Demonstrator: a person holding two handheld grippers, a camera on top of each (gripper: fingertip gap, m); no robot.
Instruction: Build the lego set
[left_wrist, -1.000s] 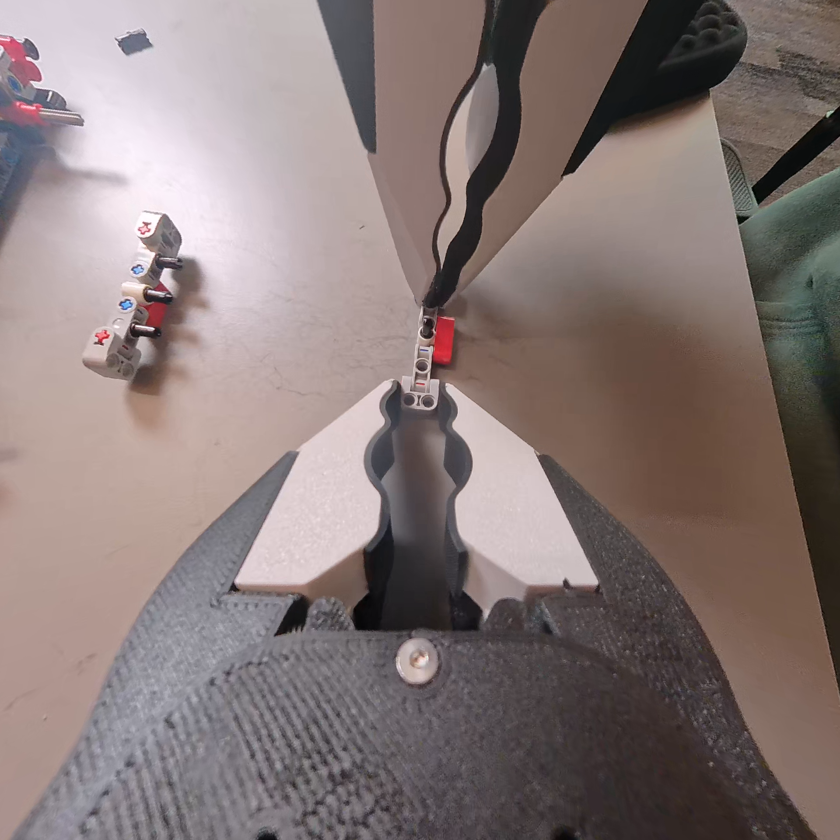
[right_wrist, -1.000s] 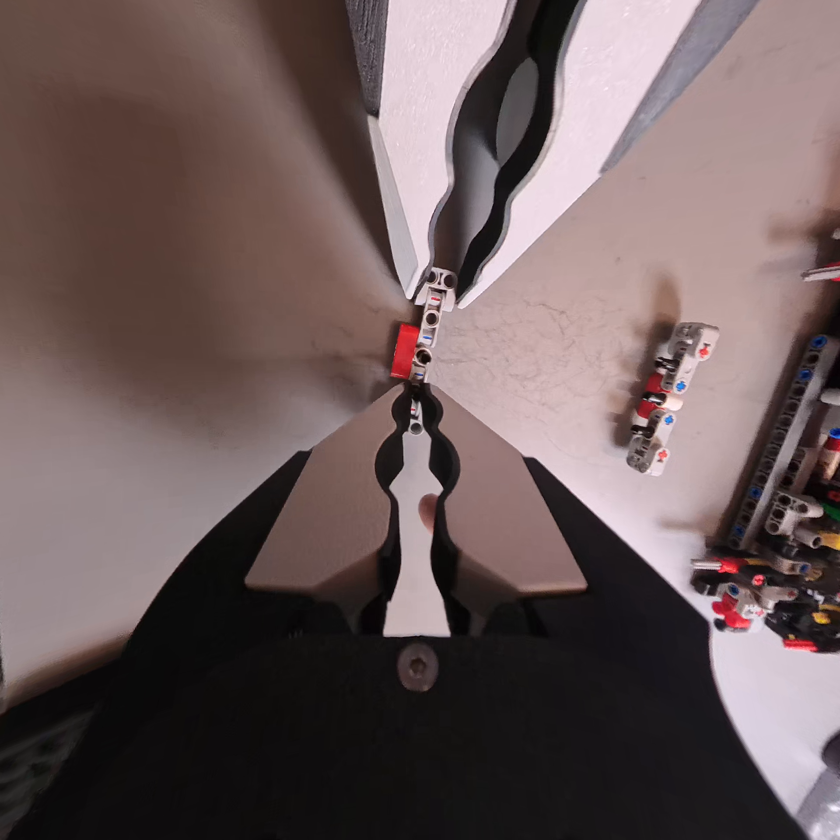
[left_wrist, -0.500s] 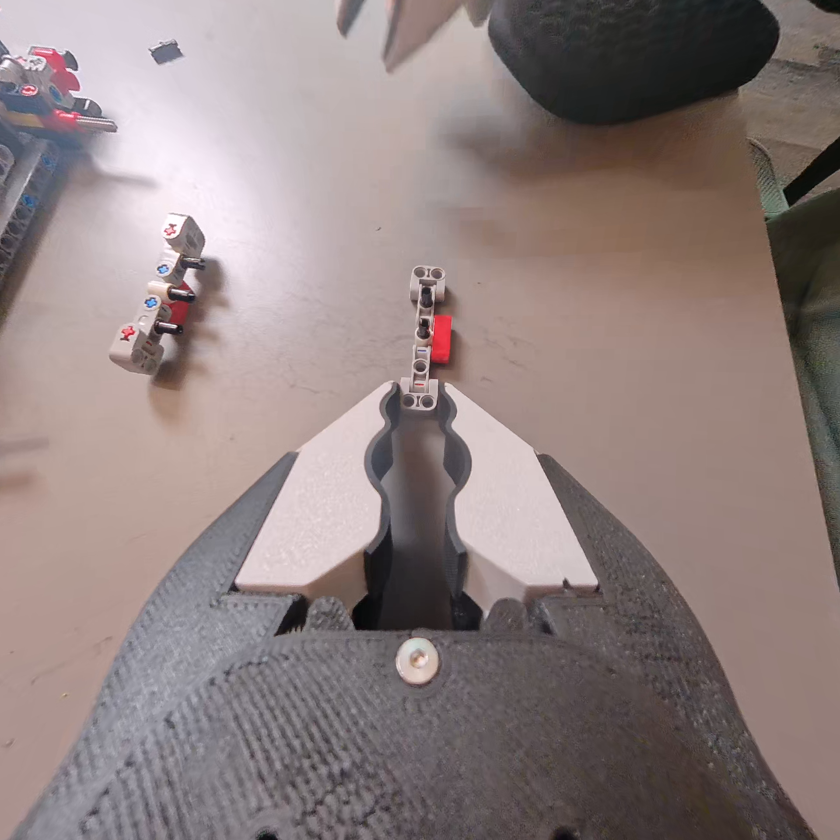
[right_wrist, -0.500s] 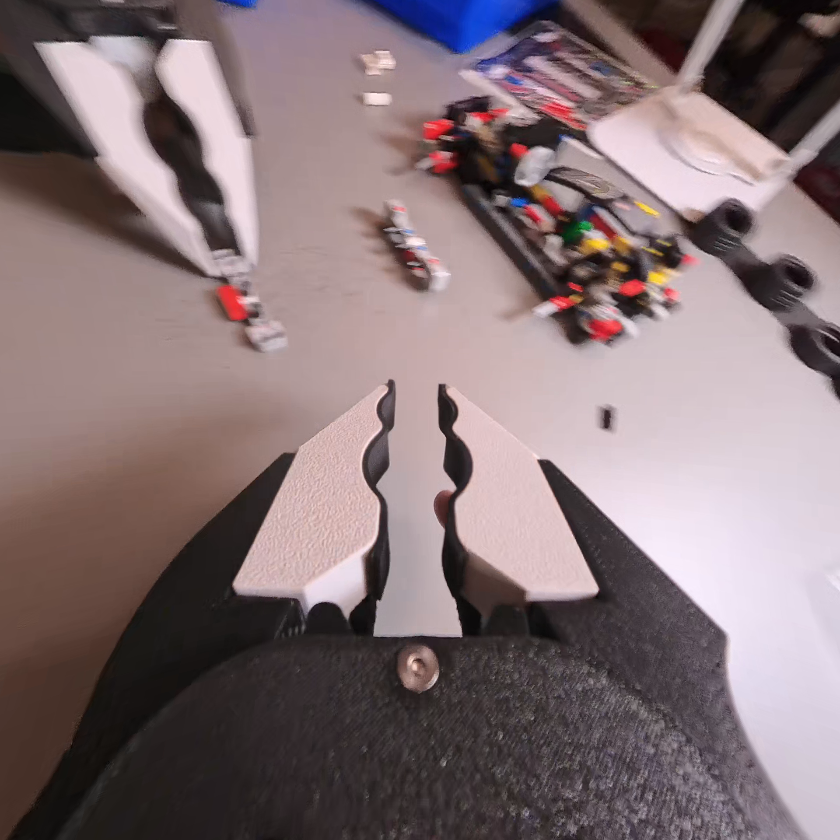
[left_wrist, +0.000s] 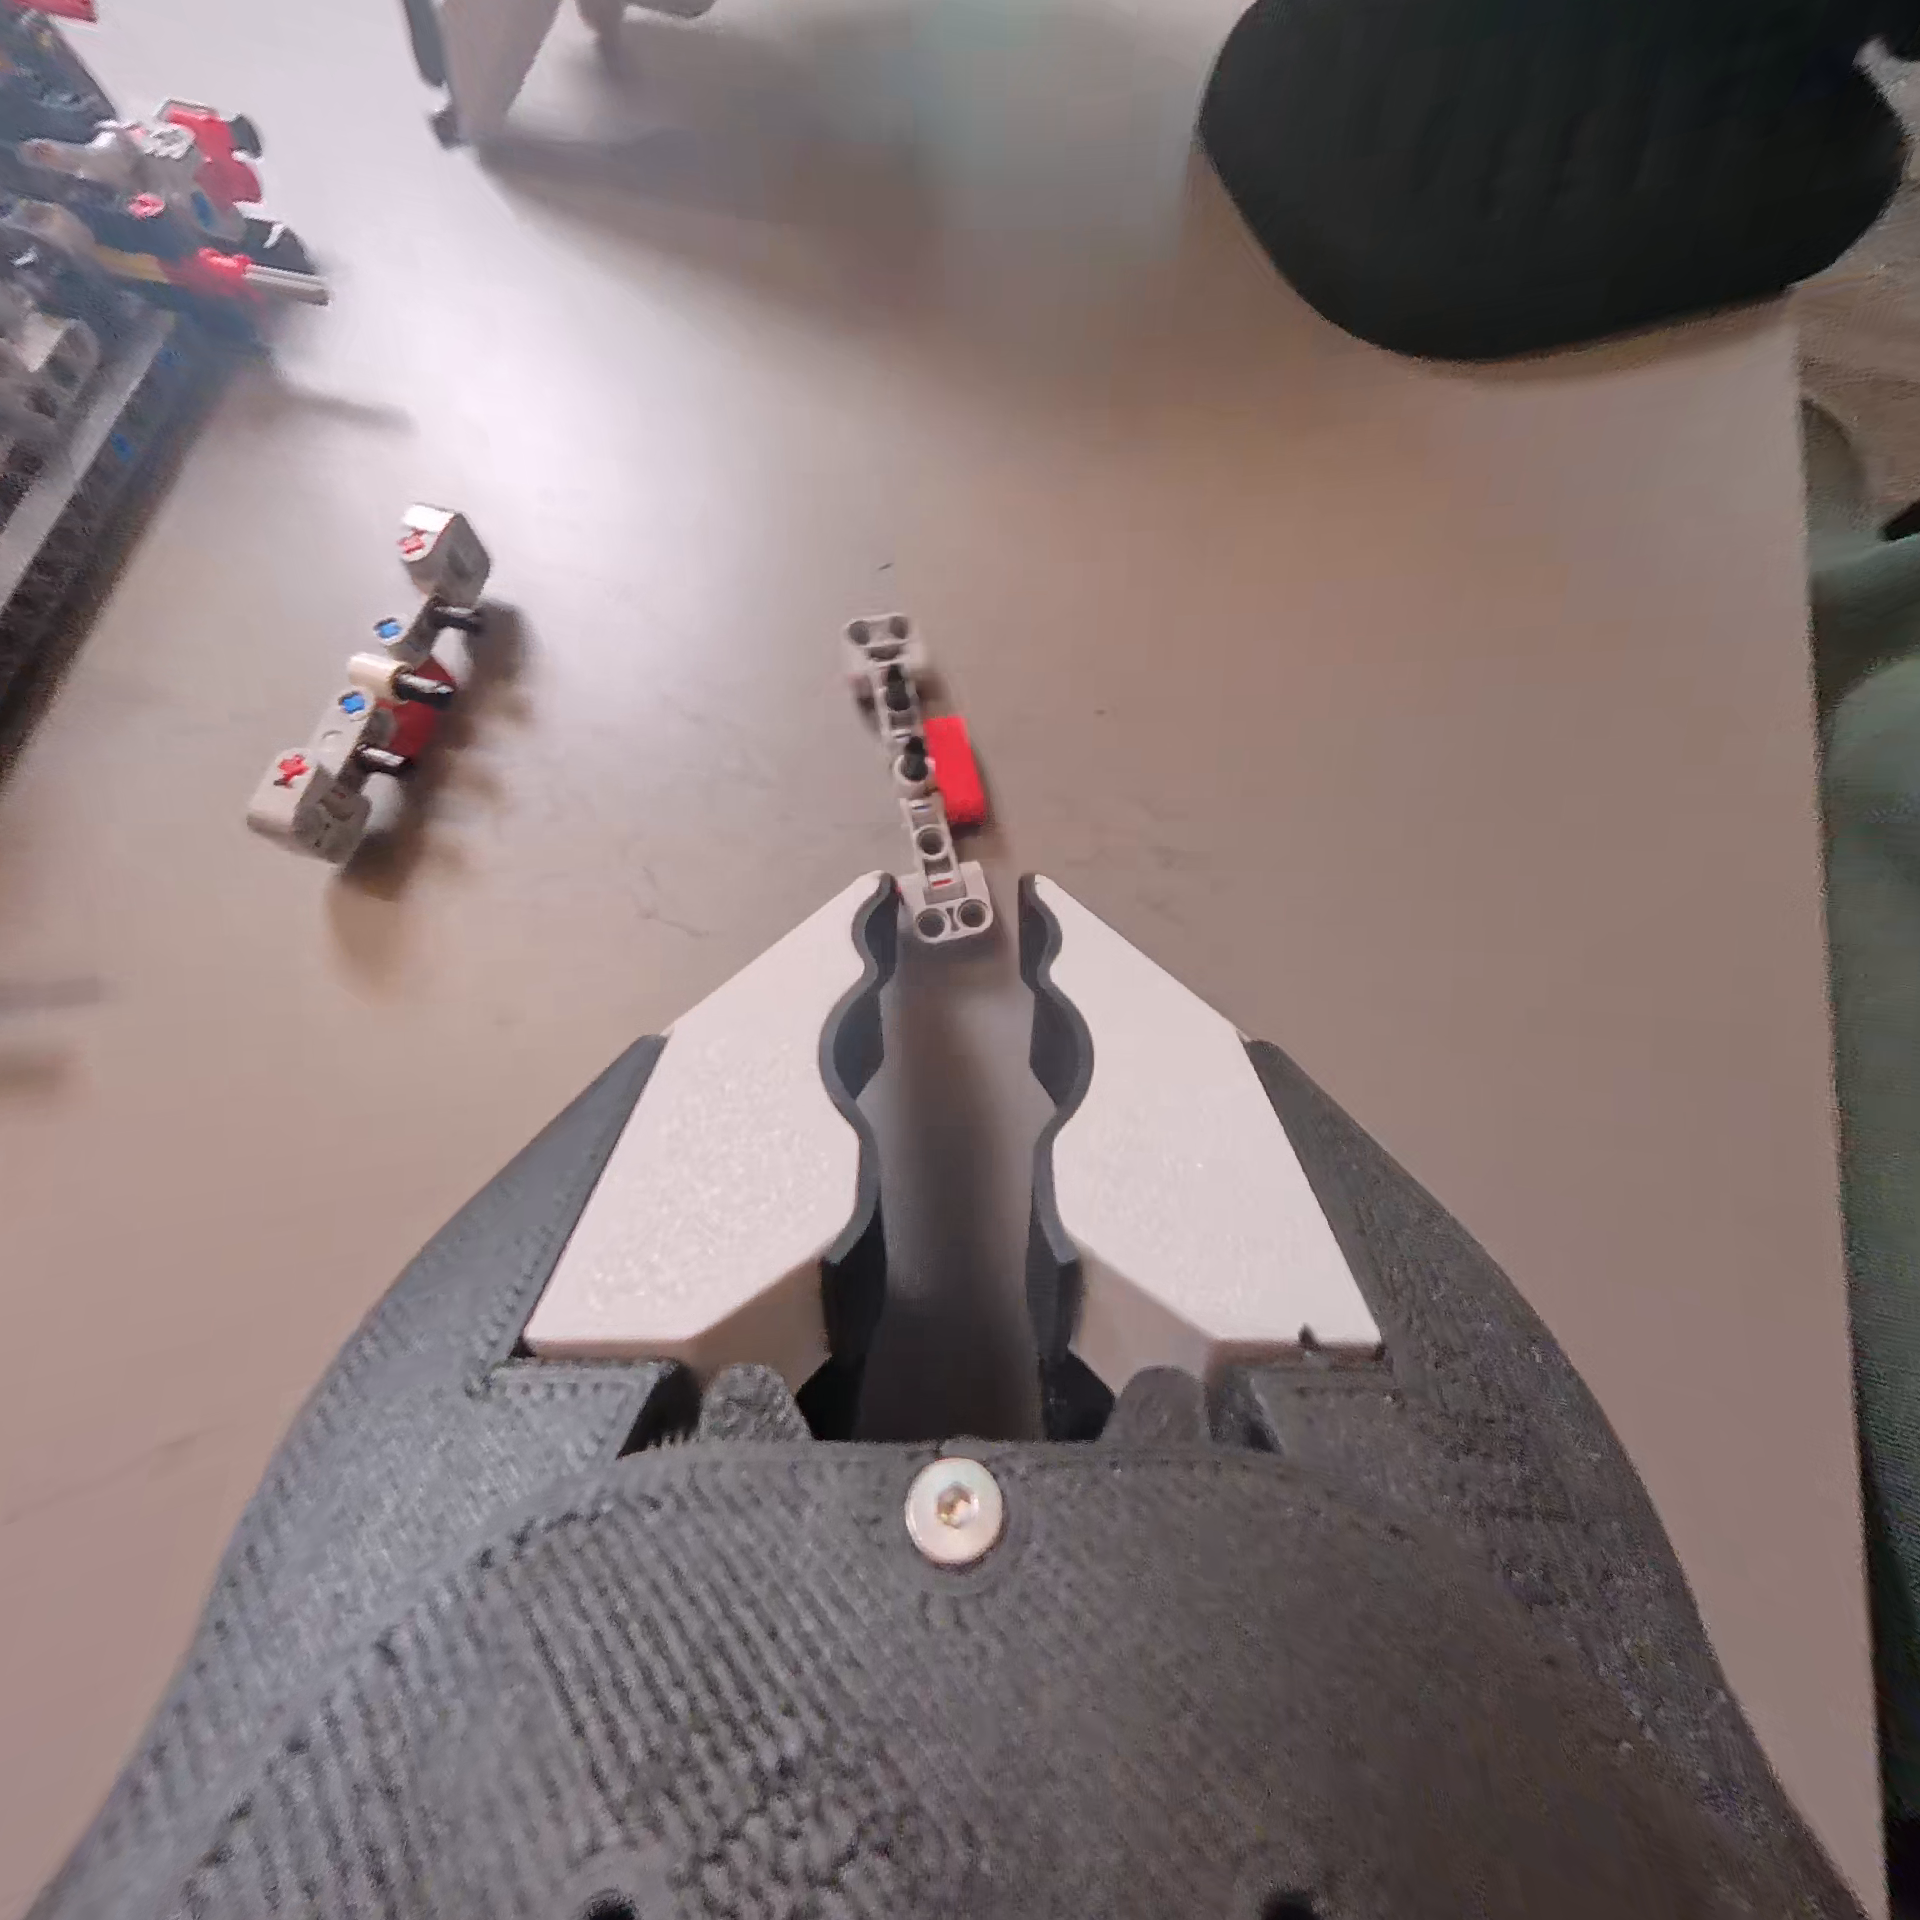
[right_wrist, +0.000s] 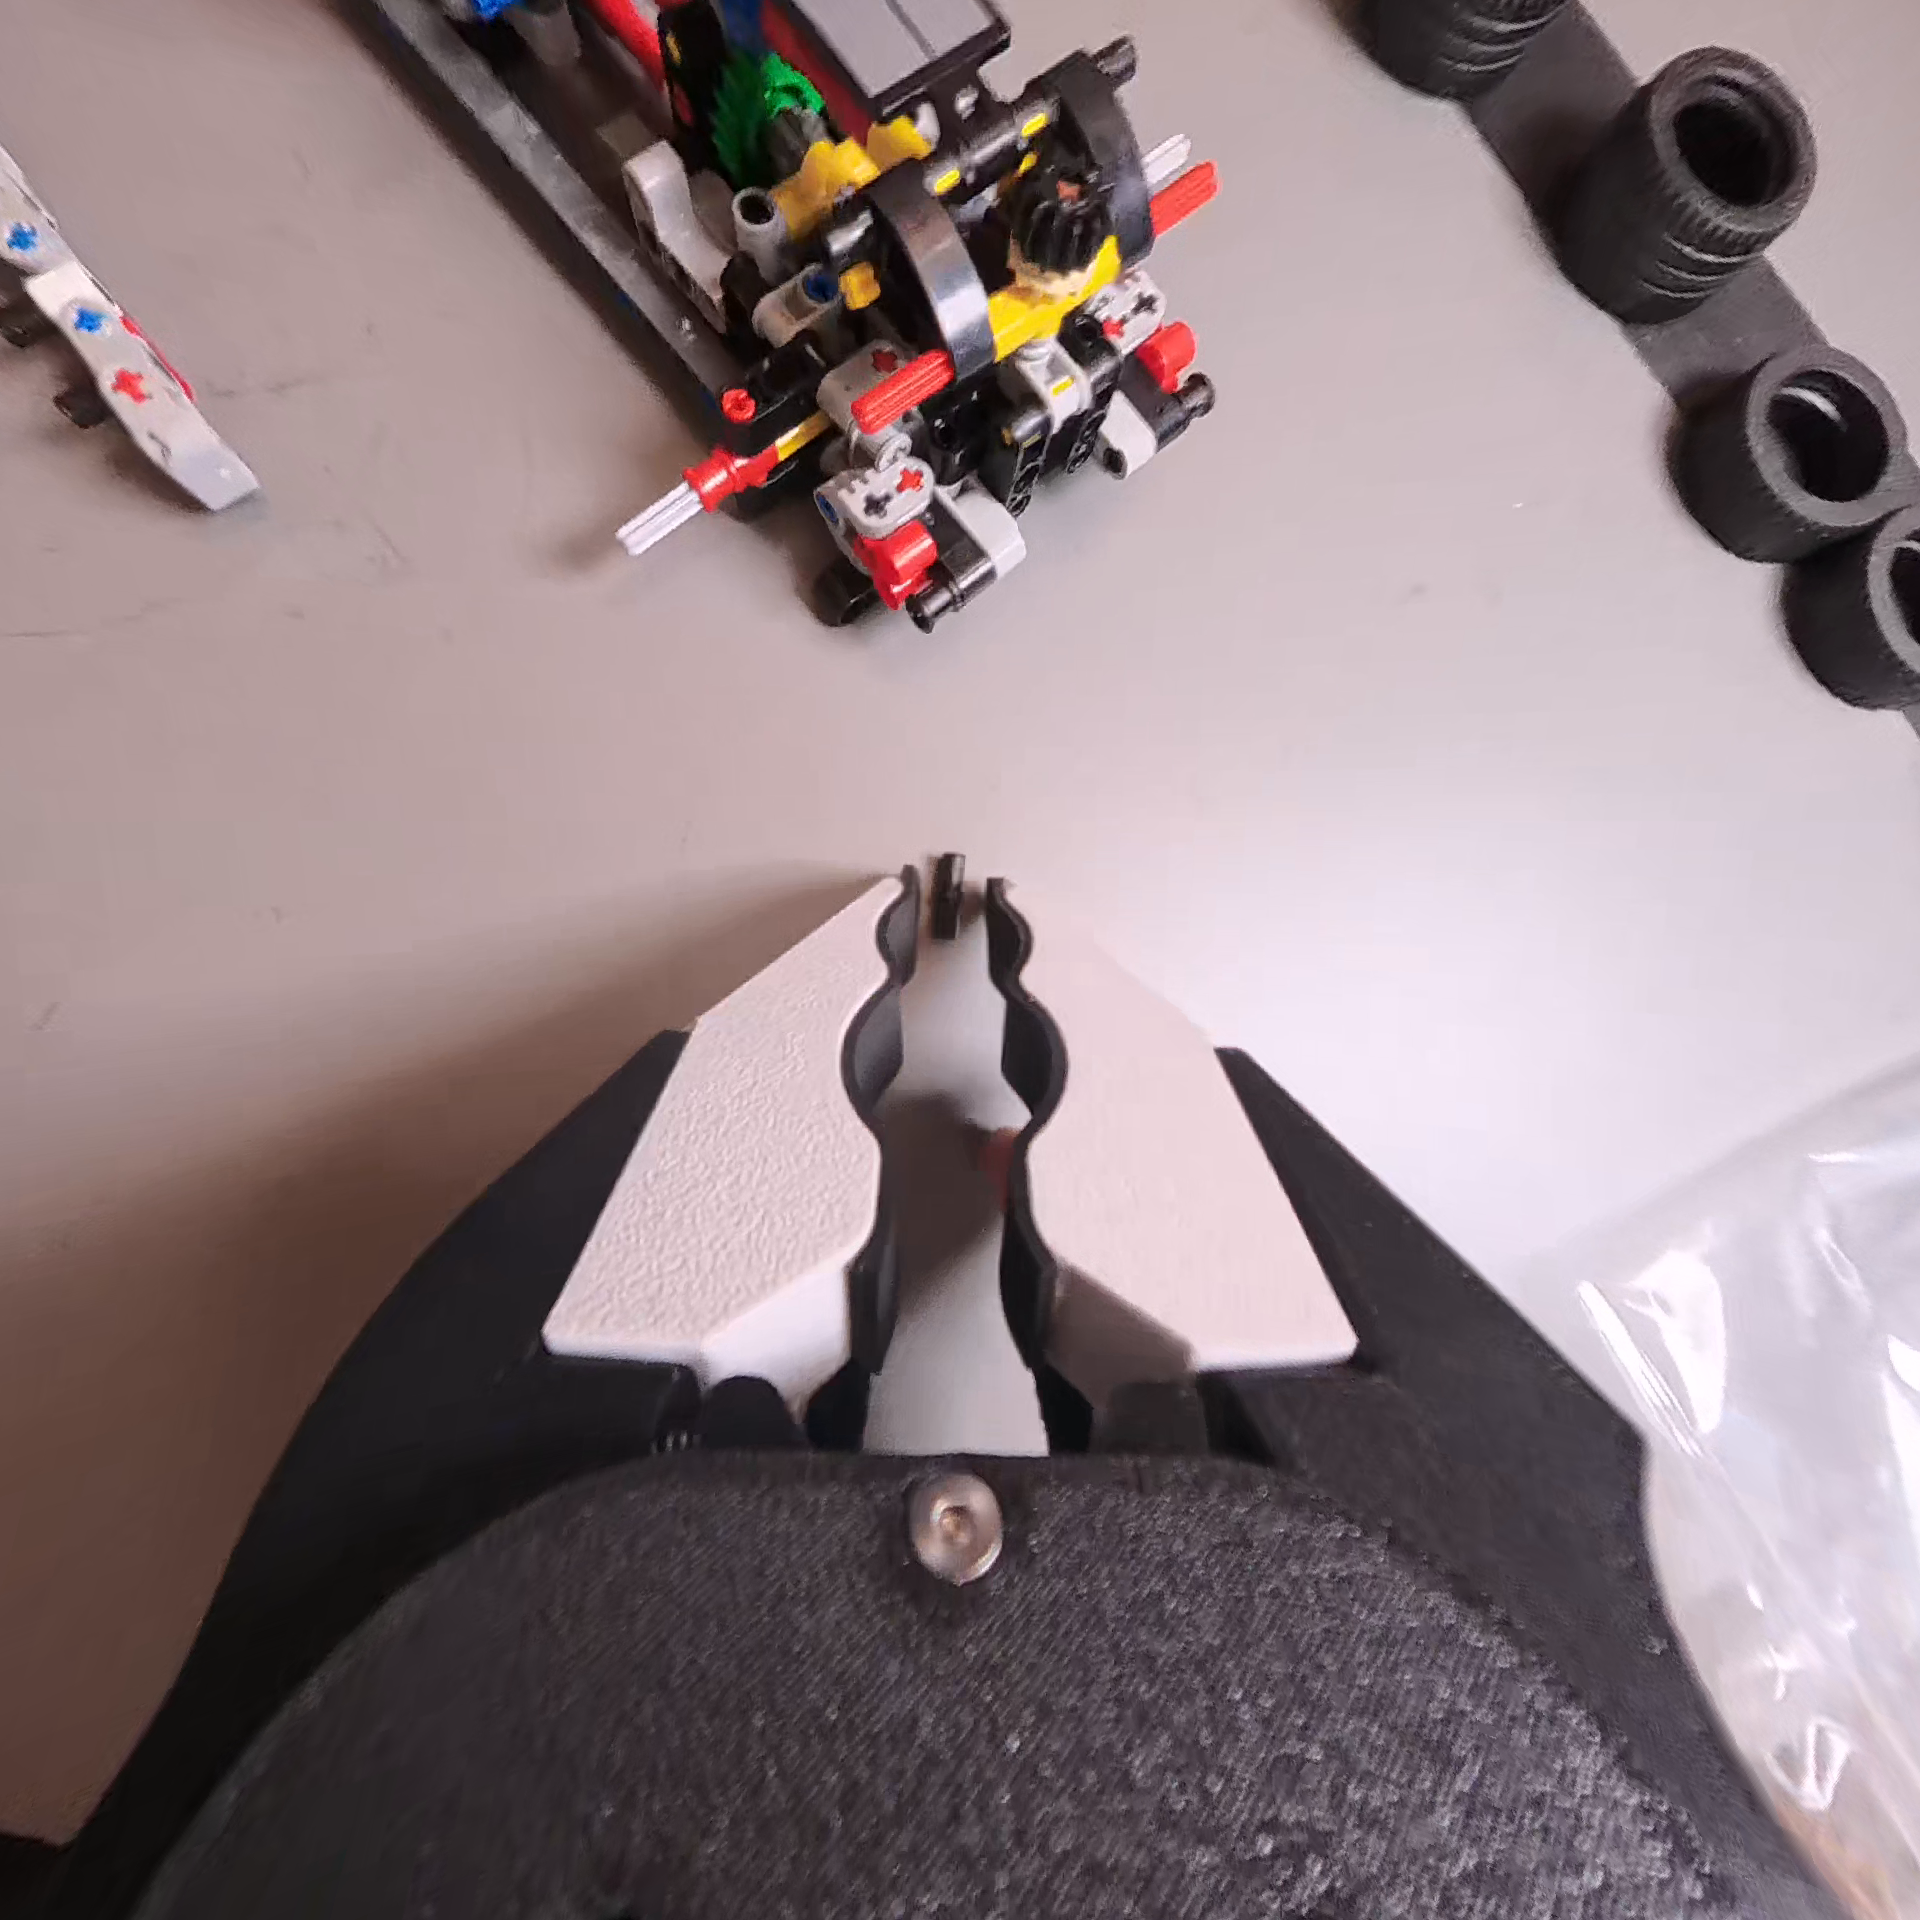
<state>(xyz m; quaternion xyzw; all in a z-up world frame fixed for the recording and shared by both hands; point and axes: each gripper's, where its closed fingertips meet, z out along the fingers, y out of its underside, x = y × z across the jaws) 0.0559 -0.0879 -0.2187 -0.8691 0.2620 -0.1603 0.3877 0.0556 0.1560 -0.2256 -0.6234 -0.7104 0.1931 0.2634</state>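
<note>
A thin grey beam assembly (left_wrist: 914, 769) with black pins and a red piece (left_wrist: 954, 769) lies on the tan table. Its near end block sits between the tips of my left gripper (left_wrist: 956, 896), which is open, with gaps on both sides. My right gripper (right_wrist: 951, 891) is open a little, and a small black pin (right_wrist: 948, 896) lies on the table between its tips. Its white fingers also show at the top of the left wrist view (left_wrist: 520, 62). A second grey subassembly (left_wrist: 364, 686) with red and blue pins lies to the left, also in the right wrist view (right_wrist: 135, 395).
The large multicoloured chassis model (right_wrist: 914, 343) stands ahead of my right gripper and shows at the left edge (left_wrist: 104, 260). Several black tyres (right_wrist: 1745, 229) lie at the right. A clear plastic bag (right_wrist: 1787, 1403) lies near right. The table edge (left_wrist: 1808, 727) runs along the right.
My right gripper let go of the beam assembly's far end and swung away to the small black pin near the chassis. My left gripper opened off the assembly's near end.
</note>
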